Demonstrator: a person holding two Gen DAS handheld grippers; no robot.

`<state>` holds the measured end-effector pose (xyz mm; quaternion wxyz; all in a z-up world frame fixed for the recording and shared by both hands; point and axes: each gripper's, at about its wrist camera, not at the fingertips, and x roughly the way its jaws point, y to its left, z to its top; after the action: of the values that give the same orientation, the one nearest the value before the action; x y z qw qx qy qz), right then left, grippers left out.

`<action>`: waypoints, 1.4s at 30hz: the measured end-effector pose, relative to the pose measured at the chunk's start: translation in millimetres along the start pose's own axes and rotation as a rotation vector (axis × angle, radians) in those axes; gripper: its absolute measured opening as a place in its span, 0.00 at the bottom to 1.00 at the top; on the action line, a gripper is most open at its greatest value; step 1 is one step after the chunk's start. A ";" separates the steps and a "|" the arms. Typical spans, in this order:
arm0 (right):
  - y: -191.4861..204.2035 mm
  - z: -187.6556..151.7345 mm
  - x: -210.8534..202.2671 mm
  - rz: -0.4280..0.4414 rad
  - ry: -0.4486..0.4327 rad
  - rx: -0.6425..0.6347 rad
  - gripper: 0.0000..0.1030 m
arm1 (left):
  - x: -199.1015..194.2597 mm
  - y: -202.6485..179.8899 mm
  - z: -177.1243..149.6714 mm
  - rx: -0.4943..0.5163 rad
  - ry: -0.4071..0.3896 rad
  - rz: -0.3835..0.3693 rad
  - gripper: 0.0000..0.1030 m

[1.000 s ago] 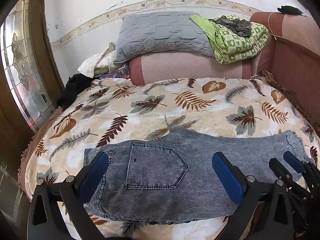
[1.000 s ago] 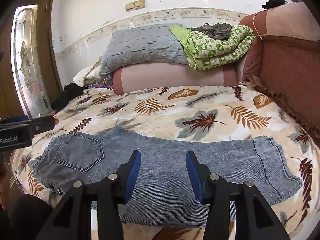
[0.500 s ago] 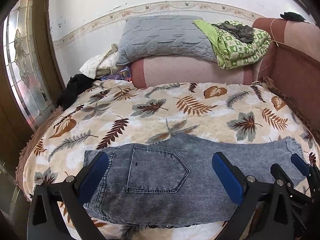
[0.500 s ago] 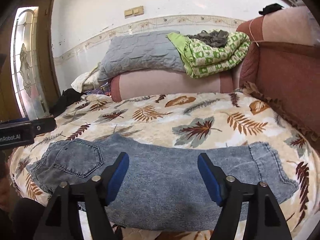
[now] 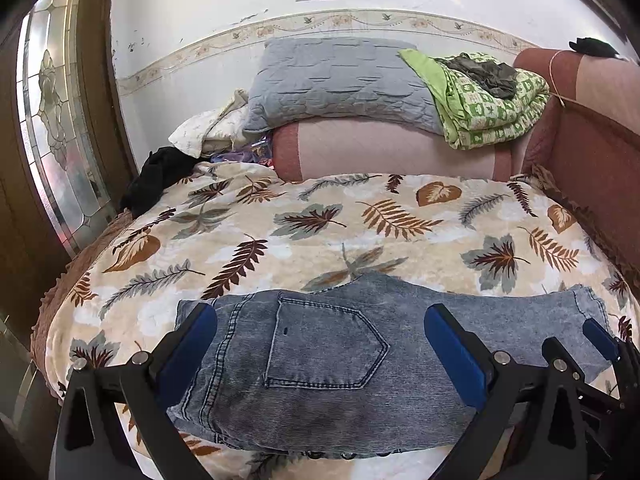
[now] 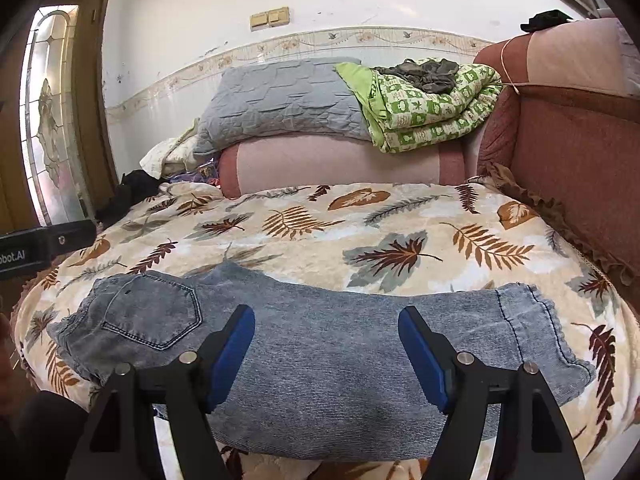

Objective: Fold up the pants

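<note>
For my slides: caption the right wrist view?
Open right gripper above grey jeans lying on leaf-print blanket.

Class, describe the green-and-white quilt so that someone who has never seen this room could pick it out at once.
Start at the leaf-print blanket covering the bed and look to the pink bolster along the wall. Two things rest on it: a grey quilted pillow and, to its right, the folded quilt. Only the quilt is bright green with white squares, with a dark crumpled garment on top.

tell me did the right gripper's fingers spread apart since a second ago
Yes. The right gripper has just been opening: its fingers now stand farther apart over the jeans, nearer the back pocket on one side. Nothing is pinched between them.
</note>
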<state>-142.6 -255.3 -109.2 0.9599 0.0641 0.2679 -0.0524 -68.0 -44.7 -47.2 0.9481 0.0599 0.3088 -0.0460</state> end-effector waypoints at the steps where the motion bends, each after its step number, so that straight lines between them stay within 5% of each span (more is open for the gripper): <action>1: -0.3 0.0 0.3 0.000 0.001 -0.001 0.75 | 0.2 2.0 -0.5 -0.003 0.001 0.004 1.00; 19: 26.4 -7.5 12.0 0.019 0.050 -0.075 0.76 | 8.9 45.1 -6.8 -0.050 0.031 0.095 1.00; 24: 38.7 -9.0 14.4 -0.017 0.056 -0.125 0.76 | 4.8 51.0 -11.7 -0.061 0.032 0.068 1.00; 30: 23.9 7.6 21.8 -0.148 0.178 -0.089 0.76 | 4.7 37.9 -12.2 -0.024 0.033 0.036 1.00; 34: 18.7 26.5 14.0 -0.142 0.214 -0.083 0.76 | 0.2 33.0 -8.6 -0.037 0.031 -0.006 1.00; 42: 41.8 51.1 -27.1 -0.144 0.146 -0.151 0.80 | -26.9 27.3 0.4 -0.032 -0.018 -0.070 1.00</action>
<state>-134.1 -220.1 -47.8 0.9337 -0.0242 0.3441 -0.0961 -86.1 -16.5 -28.6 0.9495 0.0334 0.3028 -0.0749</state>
